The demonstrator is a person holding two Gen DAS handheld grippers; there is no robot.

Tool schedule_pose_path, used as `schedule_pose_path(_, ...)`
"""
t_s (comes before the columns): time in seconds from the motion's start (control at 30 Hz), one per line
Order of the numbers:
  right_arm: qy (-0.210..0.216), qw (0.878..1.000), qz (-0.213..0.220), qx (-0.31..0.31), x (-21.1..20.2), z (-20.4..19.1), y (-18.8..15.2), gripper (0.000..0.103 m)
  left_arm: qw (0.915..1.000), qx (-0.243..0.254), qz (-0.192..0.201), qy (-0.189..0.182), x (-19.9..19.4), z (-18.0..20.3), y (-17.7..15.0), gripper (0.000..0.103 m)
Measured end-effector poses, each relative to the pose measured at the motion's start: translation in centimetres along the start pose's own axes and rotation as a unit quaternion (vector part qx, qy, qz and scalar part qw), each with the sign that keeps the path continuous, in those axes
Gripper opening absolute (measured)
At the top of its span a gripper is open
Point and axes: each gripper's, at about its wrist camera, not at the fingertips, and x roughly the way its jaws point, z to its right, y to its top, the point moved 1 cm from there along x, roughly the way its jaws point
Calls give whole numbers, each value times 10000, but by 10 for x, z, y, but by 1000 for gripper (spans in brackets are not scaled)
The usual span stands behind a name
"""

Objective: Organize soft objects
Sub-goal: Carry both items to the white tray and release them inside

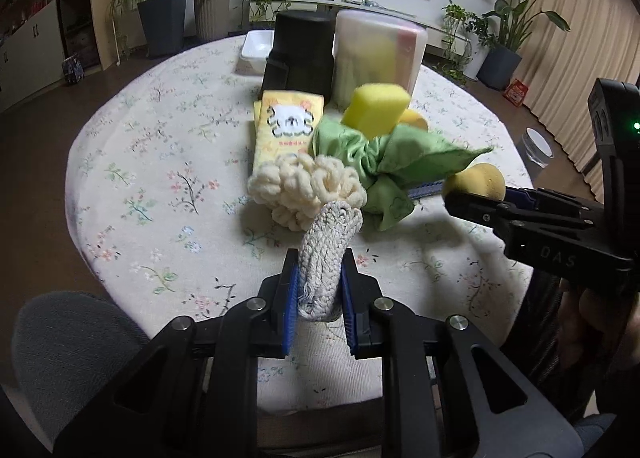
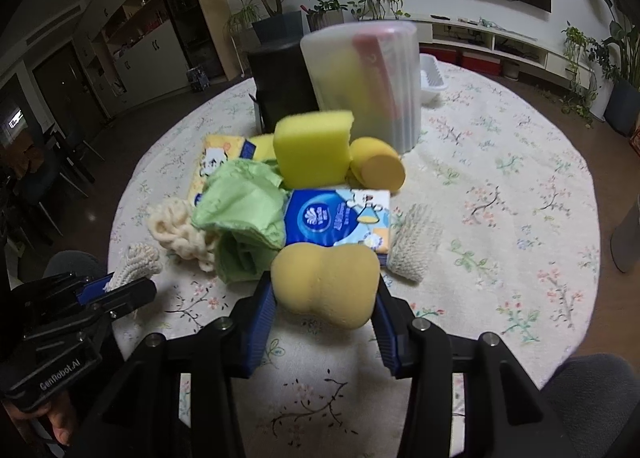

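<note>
Left gripper (image 1: pixel 319 298) pinching a grey knitted cloth (image 1: pixel 329 258), right gripper (image 2: pixel 322 312) clamped on a tan sponge (image 2: pixel 326 284).

Both held just above a round table with a floral tablecloth (image 1: pixel 160 186), sponge squished into a peanut shape between the blue pads (image 2: pixel 262 322). Going left to right across the pile from the right wrist view: cream chunky knit scrubber (image 2: pixel 180 232), crumpled green cloth (image 2: pixel 240 218) with a yellow tissue pack (image 2: pixel 214 158) behind it, blue tissue pack (image 2: pixel 340 218) lying flat with a yellow block sponge (image 2: pixel 312 148) behind, then a round yellow sponge (image 2: pixel 378 164) tipped on its side and another knitted cloth (image 2: pixel 416 242) just beside the blue pack. Further back, a black bin (image 2: pixel 282 80) standing beside a translucent bin (image 2: pixel 364 78) already holding something yellow and something pink, blurry though.
</note>
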Motion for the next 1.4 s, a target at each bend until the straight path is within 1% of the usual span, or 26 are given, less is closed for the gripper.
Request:
schedule_pose_path(0.17,-6,10000,56,41,-21,8,10,48,9999,-32,136,14,-16,-10,17,17)
schedule_pose_path(0.3,-43,9999,116,37,-36,18,22,48,9997,-68,245,37,-24,-25,38,17)
schedule_pose_path(0.43,-117,9996,236,66,-54,39,47,48,9990,-22,430,143,-31,-45,71,17)
schedule_pose_path(0.5,-207,9992,331,35,-63,52,62,48,9980,58,574,249,-34,-58,96,17)
schedule_pose_path(0.6,-393,9981,461,-69,-71,75,94,48,9964,189,709,432,-34,-73,133,17)
schedule_pose_path(0.67,-474,9973,522,-190,-74,89,122,48,9950,371,736,569,-26,-81,164,17)
schedule_pose_path(0.7,-533,9967,549,-258,-74,95,136,48,9939,509,733,653,-20,-83,185,17)
schedule_pose_path(0.73,-596,9961,544,-344,-71,102,154,48,9931,655,701,668,-14,-81,199,17)
schedule_pose_path(0.8,-584,9962,441,-469,-62,113,185,48,9912,942,638,684,0,-80,229,17)
schedule_pose_path(0.87,-600,9960,180,-643,-39,124,223,48,9882,1232,524,751,22,-78,264,18)
schedule_pose_path(0.93,-609,9951,15,-779,-19,131,254,48,9864,1373,452,788,42,-78,289,18)
schedule_pose_path(0.97,-616,9944,-65,-857,-9,134,268,48,9848,1507,334,796,57,-77,301,18)
schedule_pose_path(1.03,-621,9924,-142,-1053,15,137,297,48,9827,1651,221,807,81,-76,319,18)
schedule_pose_path(1.1,-443,9921,-348,-1117,42,140,320,48,9822,1745,-71,689,111,-72,332,18)
schedule_pose_path(1.2,-99,9902,-612,-1248,82,135,339,48,9800,1864,-315,619,146,-64,342,18)
schedule_pose_path(1.23,-21,9890,-705,-1297,94,132,340,48,9798,1872,-392,583,157,-62,345,18)
schedule_pose_path(1.3,-14,9857,-930,-1405,122,128,342,48,9801,1857,-434,546,172,-60,346,18)
schedule_pose_path(1.4,15,9801,-1231,-1555,162,121,337,48,9815,1739,-659,447,199,-65,349,18)
